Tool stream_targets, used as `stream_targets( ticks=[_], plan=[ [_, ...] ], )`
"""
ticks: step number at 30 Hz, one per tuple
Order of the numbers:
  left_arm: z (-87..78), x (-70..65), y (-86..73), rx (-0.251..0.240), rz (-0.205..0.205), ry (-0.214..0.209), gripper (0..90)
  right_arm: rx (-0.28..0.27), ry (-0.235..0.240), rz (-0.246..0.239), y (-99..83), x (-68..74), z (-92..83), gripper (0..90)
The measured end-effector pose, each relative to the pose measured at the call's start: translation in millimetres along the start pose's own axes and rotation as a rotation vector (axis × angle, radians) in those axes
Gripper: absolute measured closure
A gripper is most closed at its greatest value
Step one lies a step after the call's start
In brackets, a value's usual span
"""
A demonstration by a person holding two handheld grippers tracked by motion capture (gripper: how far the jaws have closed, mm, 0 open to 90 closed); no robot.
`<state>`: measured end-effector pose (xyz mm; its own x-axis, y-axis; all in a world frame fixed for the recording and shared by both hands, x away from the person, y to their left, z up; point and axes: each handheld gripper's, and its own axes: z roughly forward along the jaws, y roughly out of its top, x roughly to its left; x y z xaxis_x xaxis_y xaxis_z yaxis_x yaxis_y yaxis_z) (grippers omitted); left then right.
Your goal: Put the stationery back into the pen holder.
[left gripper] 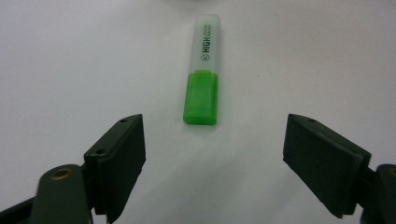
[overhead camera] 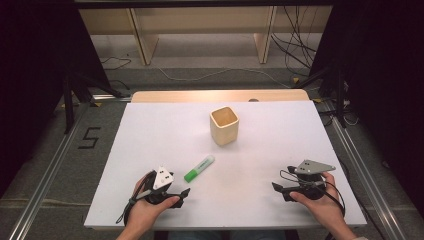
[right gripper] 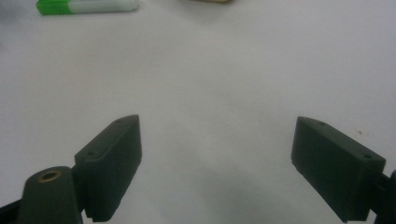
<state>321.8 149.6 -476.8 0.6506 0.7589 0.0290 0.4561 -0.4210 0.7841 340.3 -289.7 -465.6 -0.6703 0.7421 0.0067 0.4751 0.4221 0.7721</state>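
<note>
I hold my left tongs (overhead camera: pixel 176 195) low at the near left of the white surface (overhead camera: pixel 150 135), jaws spread wide apart with nothing between them, and through the left gripper view the marker (left gripper: pixel 203 70) lies straight ahead of the gap, its green cap end nearest me and its pale barrel pointing away, flat on the surface and apart from both jaws. From above, the marker (overhead camera: pixel 199 168) lies just beyond my left tongs, angled up toward the right, near the middle of the surface. A cream-coloured cup (overhead camera: pixel 224 126) stands upright behind it, open mouth up, well apart from the marker and from both tongs. My right tongs (overhead camera: pixel 281 189) rest at the near right, pointing left across the surface, jaws likewise wide apart and holding nothing; in the right gripper view the marker (right gripper: pixel 88 6) shows far off at the top left, green end to the left. My left hand (overhead camera: pixel 150 210) and right hand (overhead camera: pixel 320 200) grip the handles from the bottom edge
</note>
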Motion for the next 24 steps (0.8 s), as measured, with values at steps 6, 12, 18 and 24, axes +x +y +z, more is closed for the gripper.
stream_targets(
  ticks=[6, 12, 18, 24],
  plan=[
    [-0.8, -0.8, 0.2, -0.006, -0.008, 0.003, 26.6, 0.004, -0.005, 0.006, 0.3, -0.9, 1.2, 16.9],
    [-0.7, -2.8, 2.3, -0.007, -0.008, 0.002, 32.7, 0.002, -0.001, 0.001, -0.7, -0.9, -0.3, 16.9],
    [2.1, -4.5, 6.4, -0.011, 0.001, -0.004, 38.3, 0.003, 0.004, -0.002, -1.8, -1.8, -0.1, 16.9],
    [4.5, -6.1, 9.9, -0.016, 0.004, -0.034, 48.3, 0.002, 0.003, -0.005, -1.5, -1.0, -0.3, 16.9]
  ],
)
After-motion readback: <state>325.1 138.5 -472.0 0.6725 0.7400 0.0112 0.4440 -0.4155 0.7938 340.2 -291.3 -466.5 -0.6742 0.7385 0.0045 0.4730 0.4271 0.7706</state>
